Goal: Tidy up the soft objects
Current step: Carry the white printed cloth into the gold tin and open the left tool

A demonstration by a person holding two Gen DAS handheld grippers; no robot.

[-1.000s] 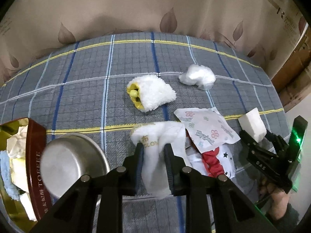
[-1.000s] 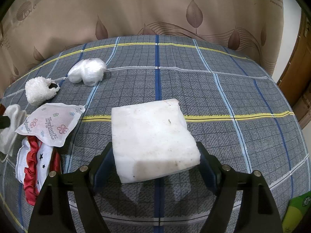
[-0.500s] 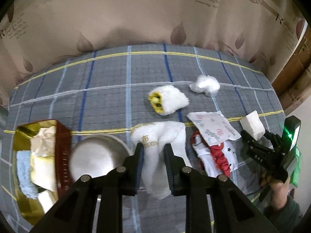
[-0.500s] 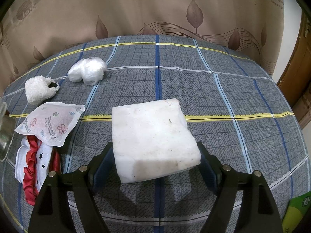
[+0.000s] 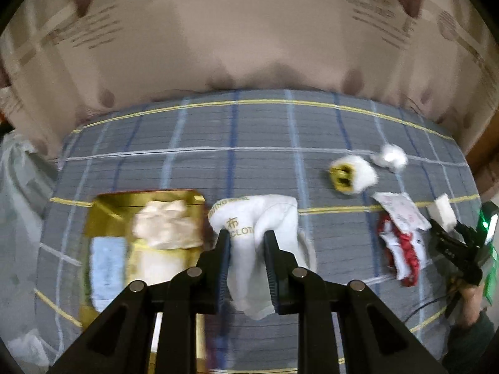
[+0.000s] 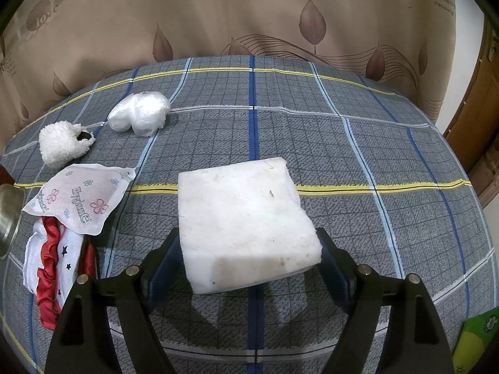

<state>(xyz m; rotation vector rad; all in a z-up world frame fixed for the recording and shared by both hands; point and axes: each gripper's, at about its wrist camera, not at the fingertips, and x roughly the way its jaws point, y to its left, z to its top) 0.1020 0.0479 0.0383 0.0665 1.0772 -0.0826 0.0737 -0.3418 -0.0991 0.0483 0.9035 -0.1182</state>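
My left gripper (image 5: 246, 249) is shut on a white cloth (image 5: 265, 218) with gold lettering and holds it up, just right of the gold box (image 5: 106, 215), which holds a cream cloth (image 5: 168, 227) and a blue cloth (image 5: 107, 268). My right gripper (image 6: 249, 252) is shut on a white foam block (image 6: 243, 221) above the plaid tablecloth; it also shows at the far right of the left wrist view (image 5: 443, 218). A fluffy white slipper (image 6: 62, 148), a white plastic wad (image 6: 140, 115), a flowered wipe packet (image 6: 78, 199) and a red-and-white cloth (image 6: 53, 258) lie on the table.
A steel bowl's rim (image 6: 9, 218) shows at the left edge of the right wrist view. A beige leaf-print curtain (image 6: 249, 15) hangs behind the table. A green object (image 6: 480, 339) sits at the lower right. A plastic bag (image 5: 21, 180) lies past the table's left edge.
My left gripper has risen and swung left with the white cloth, bringing the gold box into the middle of its view. The right gripper and foam block have stayed still.
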